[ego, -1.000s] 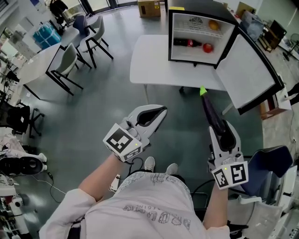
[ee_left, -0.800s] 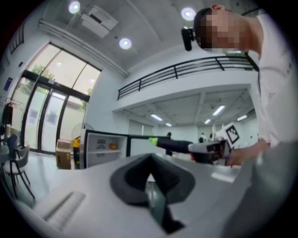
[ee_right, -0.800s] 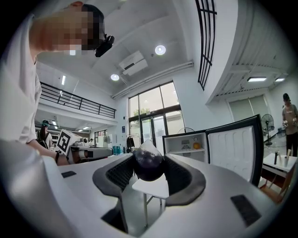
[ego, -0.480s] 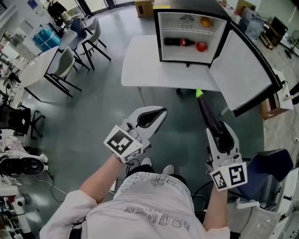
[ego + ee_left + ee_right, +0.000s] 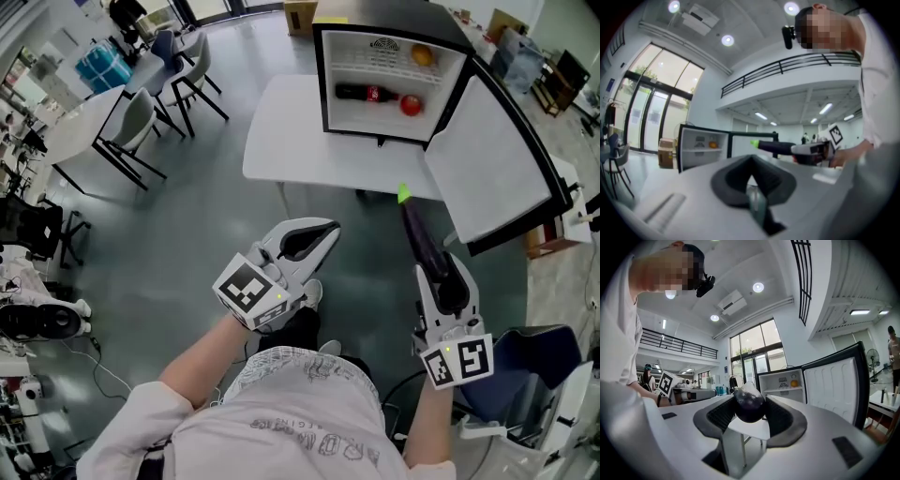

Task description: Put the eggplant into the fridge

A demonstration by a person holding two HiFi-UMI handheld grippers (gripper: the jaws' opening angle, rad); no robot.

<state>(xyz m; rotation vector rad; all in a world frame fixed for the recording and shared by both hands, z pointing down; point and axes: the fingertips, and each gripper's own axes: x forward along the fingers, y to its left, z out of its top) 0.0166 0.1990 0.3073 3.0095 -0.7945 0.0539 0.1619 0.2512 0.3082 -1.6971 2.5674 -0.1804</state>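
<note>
A long dark purple eggplant (image 5: 422,236) with a green tip sticks forward out of my right gripper (image 5: 446,277), which is shut on its thick end. In the right gripper view the eggplant (image 5: 749,404) fills the gap between the pads. Ahead, a small black fridge (image 5: 389,37) stands on a white table (image 5: 300,131), its door (image 5: 487,155) swung open to the right. The eggplant's tip points at the table's near edge, short of the fridge. My left gripper (image 5: 328,229) is held level on the left, shut, with nothing in it; its tips meet in the left gripper view (image 5: 751,161).
Inside the fridge lie a cola bottle (image 5: 366,93), a red fruit (image 5: 410,104) and an orange (image 5: 423,55). Grey chairs (image 5: 141,117) and another white table stand at the left. A cardboard box (image 5: 302,14) sits behind the fridge, a blue chair (image 5: 525,361) at lower right.
The person's feet have shifted and the view sways a little, so the fridge and table sit slightly differently in frame. Both grippers keep their pose and the eggplant stays held.
</note>
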